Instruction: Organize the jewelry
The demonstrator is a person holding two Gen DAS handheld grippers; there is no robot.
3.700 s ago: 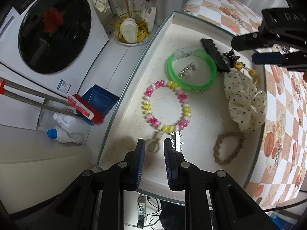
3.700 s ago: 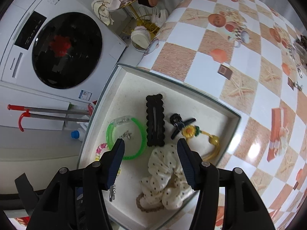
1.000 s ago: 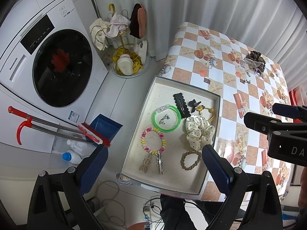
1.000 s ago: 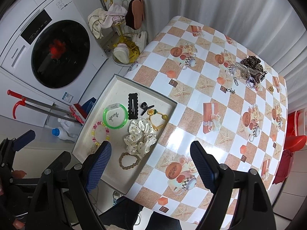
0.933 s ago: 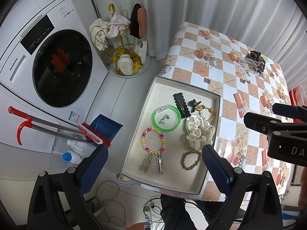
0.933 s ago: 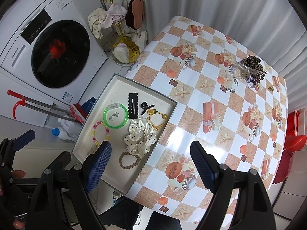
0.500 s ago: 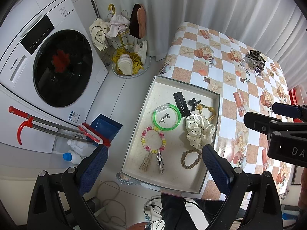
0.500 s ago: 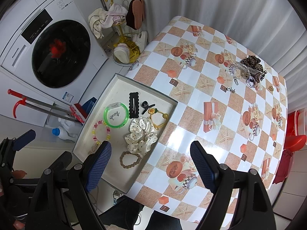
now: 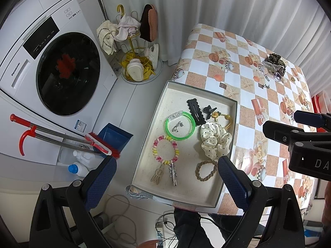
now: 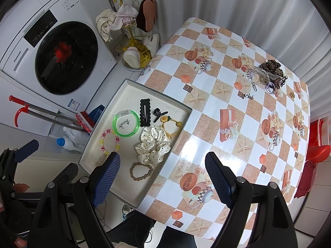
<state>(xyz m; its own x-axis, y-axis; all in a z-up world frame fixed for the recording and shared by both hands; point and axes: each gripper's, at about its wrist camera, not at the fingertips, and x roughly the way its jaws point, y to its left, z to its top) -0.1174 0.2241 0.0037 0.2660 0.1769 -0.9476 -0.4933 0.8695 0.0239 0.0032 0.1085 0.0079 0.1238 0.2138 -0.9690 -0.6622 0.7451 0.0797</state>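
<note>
A shallow white tray (image 9: pixel 182 97) (image 10: pixel 157 93) lies at the left end of the checkered table (image 10: pixel 227 113). It holds a green bangle (image 9: pixel 193 124), a pink-and-yellow bead bracelet (image 9: pixel 154 150), a polka-dot scrunchie (image 9: pixel 215 139), a brown braided tie (image 9: pixel 204 179), a black scalloped clip (image 9: pixel 195 111) and several smaller clips. A pile with a leopard claw clip (image 10: pixel 269 68) sits far back on the table. High above the tray, my left gripper (image 9: pixel 166 171) is open wide and holds nothing. Over the tray's right rim, my right gripper (image 10: pixel 163 163) is open too, and also empty.
Left of the table stand a washing machine (image 9: pixel 62 72), a gold rack with slippers (image 9: pixel 136 62), and a red broom with a blue dustpan (image 9: pixel 111 138). White curtains hang behind. A red chair (image 10: pixel 318 150) is at the right. A person's dark trouser leg (image 9: pixel 186 223) shows below.
Since the oldest frames both grippers have risen from just above the tray to high over it, and the left jaws have opened wide. Over the last second nothing has moved.
</note>
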